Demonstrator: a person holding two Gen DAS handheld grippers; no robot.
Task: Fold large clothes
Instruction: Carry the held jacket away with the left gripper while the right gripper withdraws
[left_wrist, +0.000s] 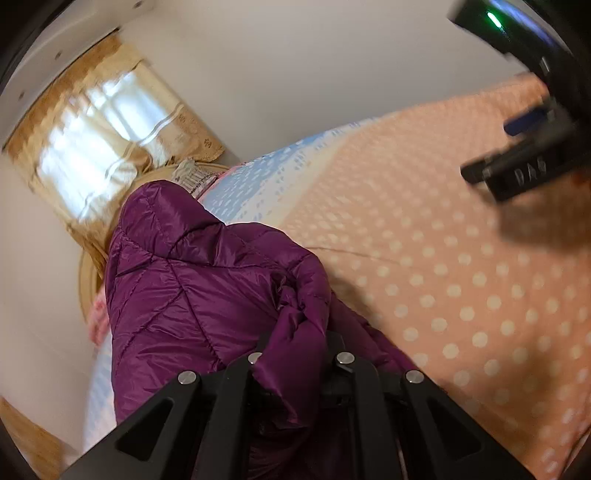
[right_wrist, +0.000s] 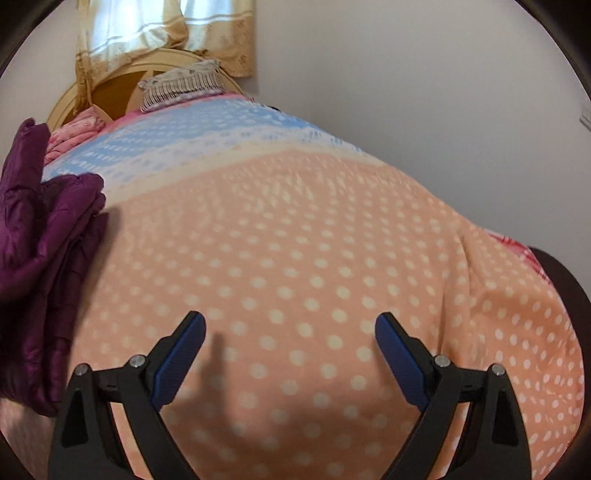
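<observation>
Dotted fleece bedspread (right_wrist: 314, 240) | left hand-held gripper (left_wrist: 299, 354) pinching quilted (glossy) jacket (left_wrist: 177, 280) | right hand-held gripper (right_wrist: 290, 354) spread

Purple jacket (left_wrist: 177, 295): glossy quilted synthetic cloth, stitched seams, crinkly. Bedspread (right_wrist: 295, 240): soft matt fleece-like cloth, dotted. Left gripper (left_wrist: 297, 354): matt black plastic, shiny metal pins. Right gripper (right_wrist: 290, 345): blue textured pads (right_wrist: 177, 365). Curtain (right_wrist: 221, 29): thin matt fabric.

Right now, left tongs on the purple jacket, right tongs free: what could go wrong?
1. The left tongs pinch only a small bunch of the slick purple jacket; it could slip out.
2. The right tongs hang open over the dotted blanket, so the jacket's bulk sags unsupported and may fold unevenly.
</observation>
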